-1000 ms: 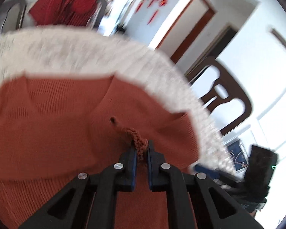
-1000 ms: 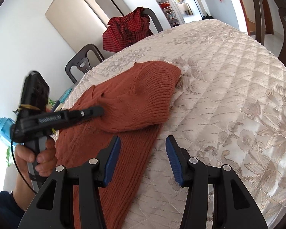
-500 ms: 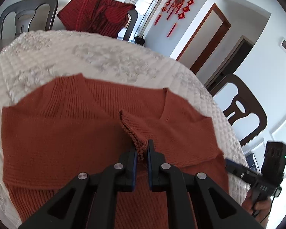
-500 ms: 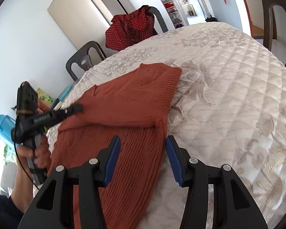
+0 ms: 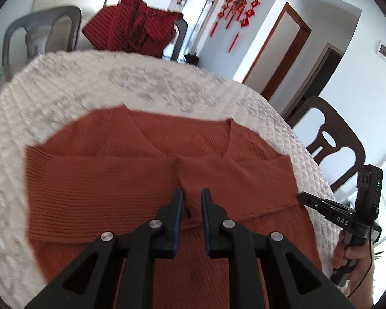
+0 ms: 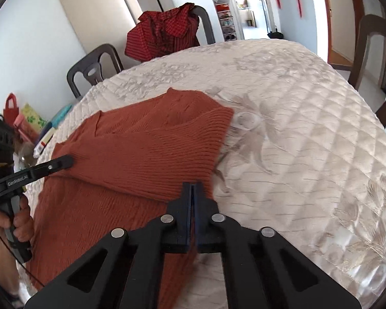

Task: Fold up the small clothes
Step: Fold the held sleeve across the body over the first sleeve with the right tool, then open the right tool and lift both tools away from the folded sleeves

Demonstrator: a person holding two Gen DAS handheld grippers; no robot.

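Observation:
A rust-red knitted sweater (image 5: 103,180) lies flat on the quilted white table cover (image 6: 296,128), with one sleeve folded across its chest. My left gripper (image 5: 192,198) hovers low over the middle of the sweater, and its jaws are opening. The sleeve's cuff end lies loose in the narrow gap between the pads. From the right wrist, the left gripper (image 6: 69,161) shows at the sweater's (image 6: 146,154) left side. My right gripper (image 6: 192,188) is shut, pinching the sweater's right side edge just below the folded sleeve. Its tip (image 5: 302,196) also shows in the left wrist view.
A red checked garment (image 6: 164,33) hangs over a grey chair at the far side of the table. A dark wooden chair (image 5: 329,139) stands at the right, and another grey chair (image 5: 38,36) at the far left. Bags and small clutter (image 6: 25,118) sit beyond the table's left edge.
The left gripper carried the cuff across and laid the sleeve flat on the chest, then its jaws parted a little. The right gripper moved onto the sweater's edge and closed from wide open.

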